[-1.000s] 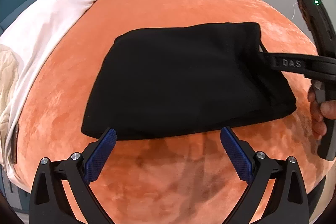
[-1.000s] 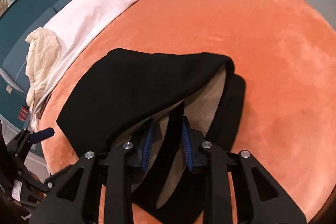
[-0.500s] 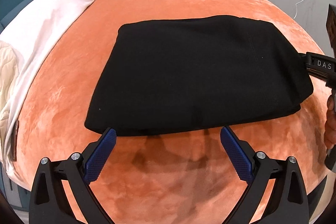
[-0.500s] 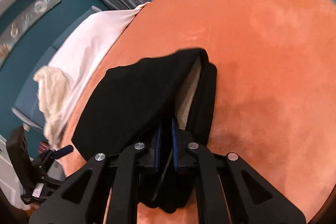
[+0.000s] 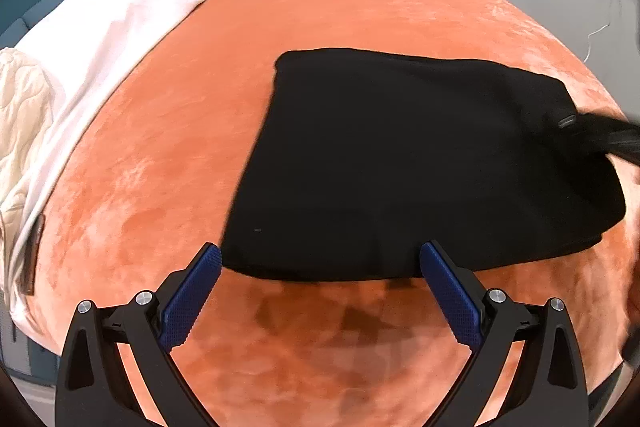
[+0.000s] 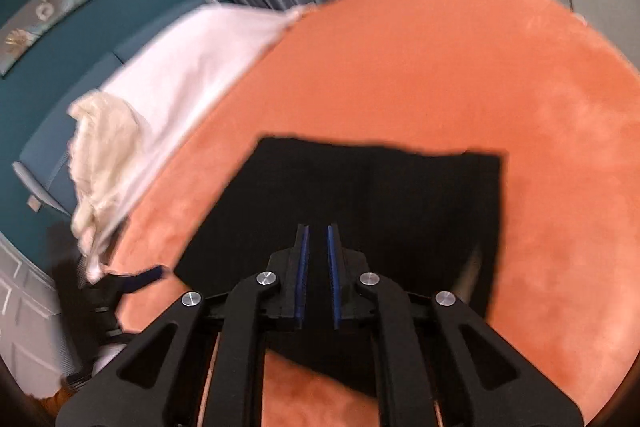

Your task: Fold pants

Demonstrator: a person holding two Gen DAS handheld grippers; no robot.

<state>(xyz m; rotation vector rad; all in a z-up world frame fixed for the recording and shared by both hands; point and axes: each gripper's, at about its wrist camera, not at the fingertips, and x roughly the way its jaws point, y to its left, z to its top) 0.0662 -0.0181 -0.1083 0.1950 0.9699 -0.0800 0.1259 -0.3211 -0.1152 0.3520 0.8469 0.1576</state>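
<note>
The right gripper [image 6: 318, 277] has its blue pads almost together, with only a thin gap, and it is not clear whether black cloth is pinched there (the pants behind are equally dark). The left gripper [image 5: 320, 291] stands wide open and empty, just before the near edge of the pants [image 5: 420, 167], which lie folded flat on the orange blanket [image 5: 360, 7]. If the right one catches a layer, pulling away could undo the fold. Both grippers point downward toward the bed.
</note>
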